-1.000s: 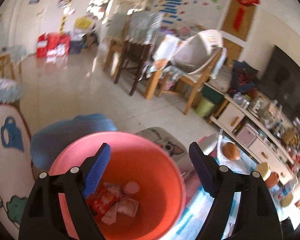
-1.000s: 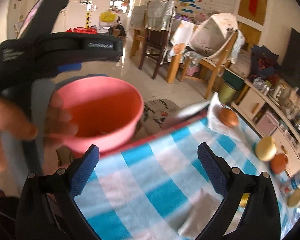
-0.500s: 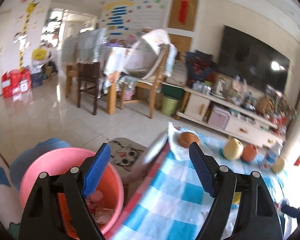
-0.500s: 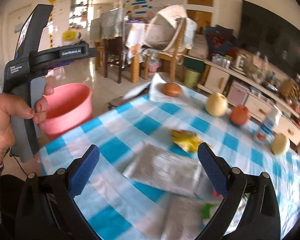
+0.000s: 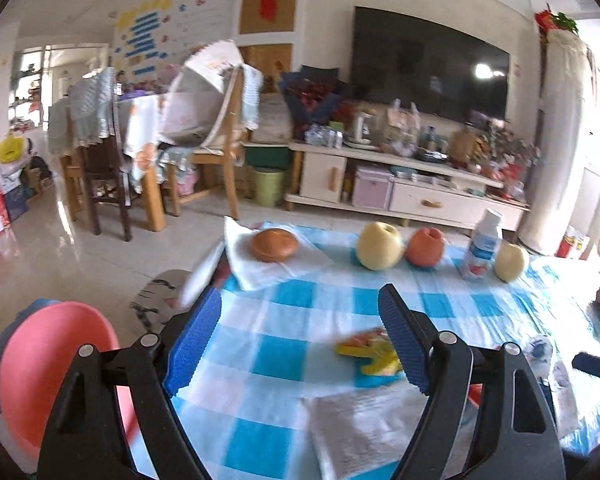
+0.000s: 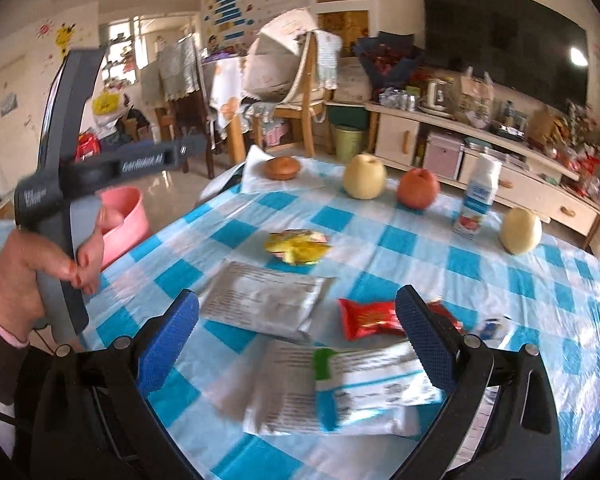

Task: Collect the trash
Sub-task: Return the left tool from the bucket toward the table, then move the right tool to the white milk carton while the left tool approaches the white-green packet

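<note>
While both pairs of black tongs with blue pads hang spread wide and grasping nothing over the counter covered in a blue-and-white checked cloth [image 6: 480, 264], the trash lies scattered on that cloth. Beneath the right tongs [image 6: 298, 344] rests a white plastic pouch with a green and blue stripe [image 6: 348, 392]. Touching its far edge are a silvery flat foil packet [image 6: 264, 304] and a small red snack wrapper [image 6: 370, 318]. Just beyond the foil packet sits a crumpled yellow wrapper [image 6: 296, 246], which also shows between the pads of the left tongs [image 5: 300, 338]. Off the counter's left edge, lower down, stands a round pink plastic basin [image 5: 48, 376]; its contents cannot be made out. Along the counter's far side stand a brown bun on white paper [image 6: 282, 168], a pale yellow apple [image 6: 364, 178], a red apple [image 6: 418, 188], a small white drink bottle [image 6: 478, 200] and another pale apple [image 6: 520, 230].
</note>
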{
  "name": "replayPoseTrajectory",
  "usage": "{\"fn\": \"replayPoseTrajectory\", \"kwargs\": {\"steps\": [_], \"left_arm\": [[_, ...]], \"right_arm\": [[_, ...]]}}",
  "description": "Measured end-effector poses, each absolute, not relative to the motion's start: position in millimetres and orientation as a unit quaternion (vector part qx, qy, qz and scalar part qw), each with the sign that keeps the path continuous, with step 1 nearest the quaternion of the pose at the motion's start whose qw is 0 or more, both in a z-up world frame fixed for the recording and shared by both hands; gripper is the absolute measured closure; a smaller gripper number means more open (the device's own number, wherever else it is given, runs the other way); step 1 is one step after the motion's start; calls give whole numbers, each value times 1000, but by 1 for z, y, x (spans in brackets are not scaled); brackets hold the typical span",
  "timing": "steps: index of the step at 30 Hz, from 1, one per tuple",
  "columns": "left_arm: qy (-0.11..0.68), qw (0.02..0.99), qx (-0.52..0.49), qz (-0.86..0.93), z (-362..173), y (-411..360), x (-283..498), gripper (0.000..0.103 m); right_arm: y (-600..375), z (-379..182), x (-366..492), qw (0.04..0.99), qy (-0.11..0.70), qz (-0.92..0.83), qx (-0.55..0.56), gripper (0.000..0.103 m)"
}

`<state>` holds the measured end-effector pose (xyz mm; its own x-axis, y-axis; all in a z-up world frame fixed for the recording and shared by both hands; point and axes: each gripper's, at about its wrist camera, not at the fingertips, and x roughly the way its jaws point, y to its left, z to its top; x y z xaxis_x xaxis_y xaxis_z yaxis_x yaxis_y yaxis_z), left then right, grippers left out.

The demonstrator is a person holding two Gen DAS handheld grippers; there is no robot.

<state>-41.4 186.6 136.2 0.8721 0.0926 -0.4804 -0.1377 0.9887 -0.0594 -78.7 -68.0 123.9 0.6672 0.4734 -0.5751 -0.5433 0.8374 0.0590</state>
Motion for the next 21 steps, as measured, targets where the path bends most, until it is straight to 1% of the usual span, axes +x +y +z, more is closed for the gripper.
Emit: {"fn": "replayPoseTrajectory", "kwargs": {"steps": [9, 21], "left_arm": [[277, 960, -45, 4, 118, 149, -27, 23], [303, 952, -12, -53, 106, 98, -17, 22]], "right_arm": [[-137, 135, -61, 930, 284, 231, -4, 4], [-201, 137, -43, 939, 285, 187, 34, 4]]}}
